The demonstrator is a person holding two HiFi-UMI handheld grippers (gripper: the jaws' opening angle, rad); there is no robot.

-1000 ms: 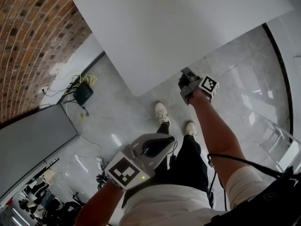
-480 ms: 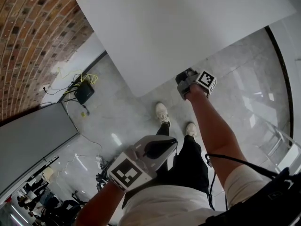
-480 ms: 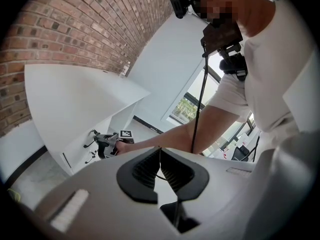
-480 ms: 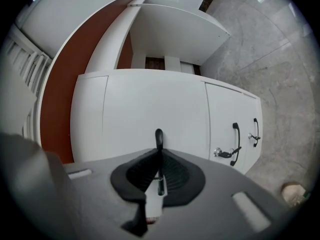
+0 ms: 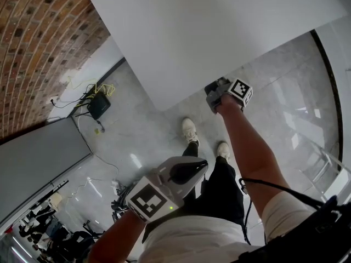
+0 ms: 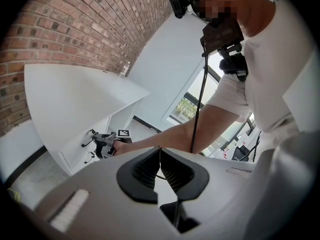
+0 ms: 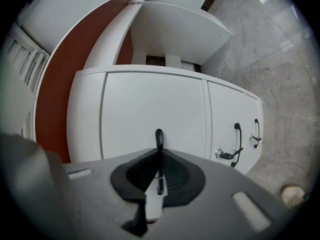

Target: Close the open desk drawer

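right claw [image 7: 159, 156], clamped on drawer handle [image 7: 159, 136]

The drawer [image 7: 150, 114] is a plain white flat front, the biggest of three in the unit under the desk; the two narrower fronts sit between it and the floor. Its slim black handle [image 7: 159, 136] is pinched in the right gripper [image 7: 159, 156]. It looks about flush with its neighbours, but I can't really tell if it's still out a bit.
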